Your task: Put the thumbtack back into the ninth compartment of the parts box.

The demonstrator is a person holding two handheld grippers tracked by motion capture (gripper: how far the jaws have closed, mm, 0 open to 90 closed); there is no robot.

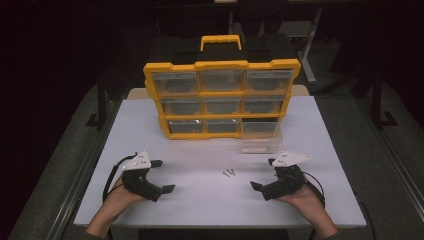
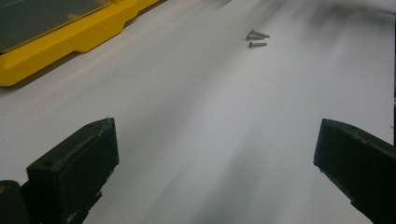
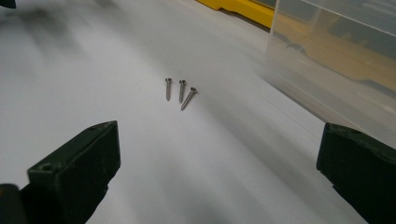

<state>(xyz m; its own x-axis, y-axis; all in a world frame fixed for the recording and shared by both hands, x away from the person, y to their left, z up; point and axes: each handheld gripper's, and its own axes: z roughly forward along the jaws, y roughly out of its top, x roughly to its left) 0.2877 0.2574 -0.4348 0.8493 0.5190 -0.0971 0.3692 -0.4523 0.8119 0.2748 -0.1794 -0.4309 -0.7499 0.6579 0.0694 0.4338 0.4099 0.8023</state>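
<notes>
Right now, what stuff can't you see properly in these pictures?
- Drawers of the yellow organizer: the high view's glare on the clear fronts hides their contents.
- Screws: too small in the high view to count; the right gripper view shows three.
- Clear drawer on the table: cut off by the right gripper view's edge.

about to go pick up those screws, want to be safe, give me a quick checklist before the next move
1. Right gripper open, nothing held: ok.
2. Left gripper open, nothing held: ok.
3. Three screws lying flat on the table, in reach ahead of the right gripper: ok.
4. Screws apart enough to grasp singly: not ok, they lie close together.
5. Clear drawer pulled out of the yellow organizer: ok.
6. Drawer empty: cannot tell.
</notes>
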